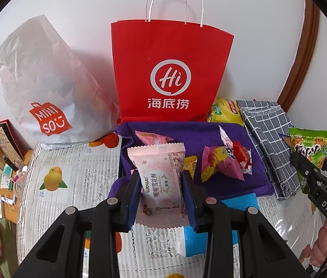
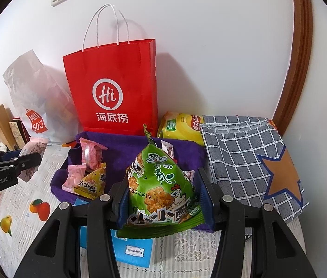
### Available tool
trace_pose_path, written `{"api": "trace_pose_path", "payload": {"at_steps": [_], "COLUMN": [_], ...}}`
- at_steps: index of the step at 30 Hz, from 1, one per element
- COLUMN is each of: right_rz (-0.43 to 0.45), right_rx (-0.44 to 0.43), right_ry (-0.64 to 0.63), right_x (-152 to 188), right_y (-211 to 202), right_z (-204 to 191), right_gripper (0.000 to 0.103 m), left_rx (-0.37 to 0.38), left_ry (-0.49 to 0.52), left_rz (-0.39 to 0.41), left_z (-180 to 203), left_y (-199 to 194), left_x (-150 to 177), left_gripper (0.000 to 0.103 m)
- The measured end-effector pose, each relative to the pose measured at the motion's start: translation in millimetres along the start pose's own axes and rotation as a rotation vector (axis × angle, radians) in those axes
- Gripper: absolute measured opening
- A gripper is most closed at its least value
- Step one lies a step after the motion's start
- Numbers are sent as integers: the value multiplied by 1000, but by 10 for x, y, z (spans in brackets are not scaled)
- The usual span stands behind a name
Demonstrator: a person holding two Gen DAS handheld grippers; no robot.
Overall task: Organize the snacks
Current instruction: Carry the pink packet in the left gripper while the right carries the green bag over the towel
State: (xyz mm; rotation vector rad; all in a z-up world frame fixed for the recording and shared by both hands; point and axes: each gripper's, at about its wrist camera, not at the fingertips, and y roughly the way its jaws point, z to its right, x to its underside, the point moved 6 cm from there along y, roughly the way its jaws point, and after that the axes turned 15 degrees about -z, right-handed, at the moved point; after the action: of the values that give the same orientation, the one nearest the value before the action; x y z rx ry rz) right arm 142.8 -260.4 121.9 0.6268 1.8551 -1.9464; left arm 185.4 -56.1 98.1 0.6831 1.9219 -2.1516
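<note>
Against the white wall (image 1: 256, 46) stand my red "Hi" bag (image 1: 170, 74) and white MINISO bag (image 1: 47, 97), while, low in frame, my left gripper (image 1: 161, 199) pinches a pink "amom" packet (image 1: 161, 180) and my right gripper (image 2: 163, 199) clamps a green snack pouch (image 2: 161, 190).

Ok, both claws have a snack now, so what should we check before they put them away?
1. Left claw shut on the pink packet: ok.
2. Right claw shut on the green packet: ok.
3. Red bag upright against the wall: ok.
4. Red bag's mouth open wide enough: cannot tell.
5. Other snacks resting on the purple cloth: ok.
</note>
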Motion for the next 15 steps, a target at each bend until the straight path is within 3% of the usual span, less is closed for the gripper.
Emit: {"api": "trace_pose_path", "payload": {"at_steps": [15], "right_rz": [-15], "right_rx": [13], "right_ry": [-23], "right_x": [-161], "right_y": [251], "right_z": [-107], "right_gripper": [50], "left_rx": [4], "left_ry": [3], "left_rz": [-10], "left_z": [-57], "left_y": [154], "left_x": [-113], "left_gripper": [33]}}
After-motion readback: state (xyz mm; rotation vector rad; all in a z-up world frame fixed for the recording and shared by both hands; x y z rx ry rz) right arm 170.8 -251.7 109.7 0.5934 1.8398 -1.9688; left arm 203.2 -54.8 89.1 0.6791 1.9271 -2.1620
